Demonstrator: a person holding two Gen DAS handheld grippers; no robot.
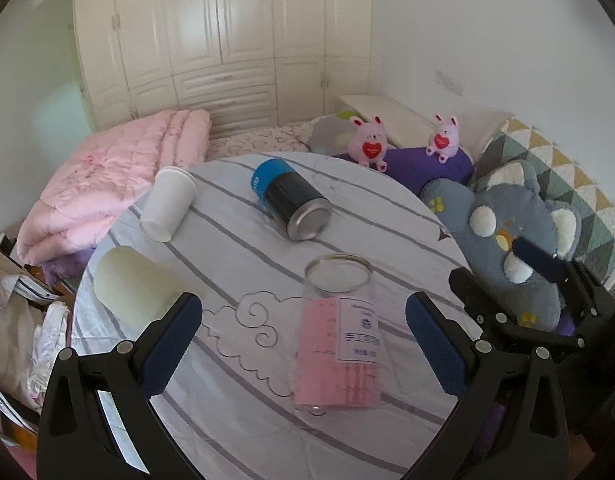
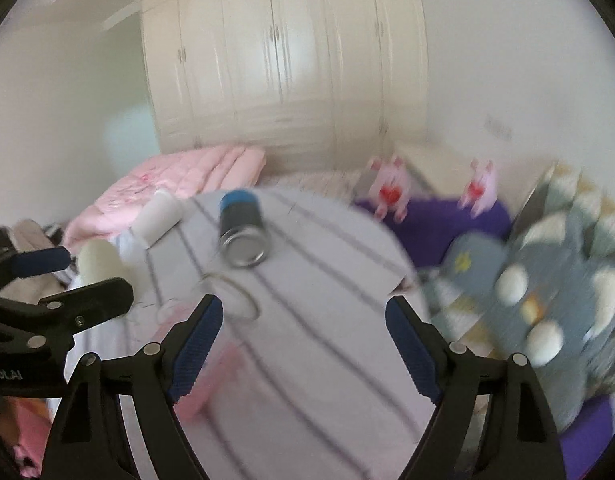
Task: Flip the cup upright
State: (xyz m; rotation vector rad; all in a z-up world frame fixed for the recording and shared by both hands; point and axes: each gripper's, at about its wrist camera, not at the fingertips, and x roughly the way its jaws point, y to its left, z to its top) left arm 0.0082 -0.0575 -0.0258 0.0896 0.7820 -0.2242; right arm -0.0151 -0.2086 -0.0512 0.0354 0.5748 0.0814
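A round table with a striped cloth (image 1: 243, 412) holds several containers lying on their sides. A clear jar with a pink insert and white label (image 1: 338, 336) lies between my left gripper's open fingers (image 1: 303, 312), mouth pointing away. A white paper cup (image 1: 169, 203) lies at the far left. A pale green cup (image 1: 135, 288) lies by the left fingertip (image 1: 175, 344). A blue and black tin (image 1: 289, 196) lies at the far middle. My right gripper (image 2: 305, 312) is open and empty above the table; its view is blurred. The jar (image 2: 227, 300) lies by its left fingertip.
A pink quilt (image 1: 107, 184) lies behind the table on the left. Plush toys (image 1: 519, 248) and pink bunnies (image 1: 369, 142) sit on the bed at the right. A wardrobe (image 1: 211, 40) fills the back wall. The right gripper shows at the right edge of the left wrist view (image 1: 547, 300).
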